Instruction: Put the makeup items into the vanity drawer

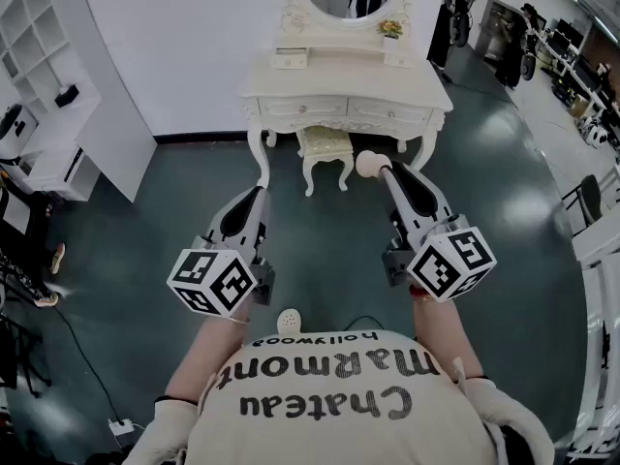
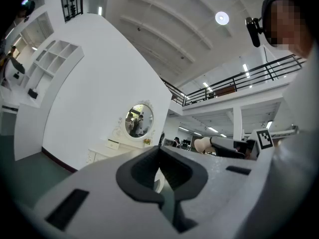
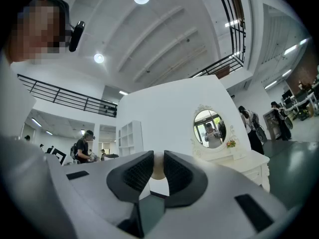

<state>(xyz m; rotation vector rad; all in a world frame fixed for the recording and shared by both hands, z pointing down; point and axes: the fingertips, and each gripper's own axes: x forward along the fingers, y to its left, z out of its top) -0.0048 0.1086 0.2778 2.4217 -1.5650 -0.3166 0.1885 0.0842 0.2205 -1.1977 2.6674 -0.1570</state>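
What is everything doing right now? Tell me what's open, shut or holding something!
Left gripper: shut, empty.
Right gripper: shut on the makeup sponge.
Makeup sponge: held up in the air.
Vanity drawers: shut.
Stool: upright, in front of the vanity.

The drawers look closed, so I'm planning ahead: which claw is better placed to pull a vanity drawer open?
Left, probably. The left claw is shut on nothing, while the right claw is clamped on a cream puff. Both are well short of the vanity drawer.

The vanity (image 1: 344, 77) looks gloss-painted wood, the floor (image 1: 145, 221) smooth and shiny, the puff (image 1: 369, 165) matt
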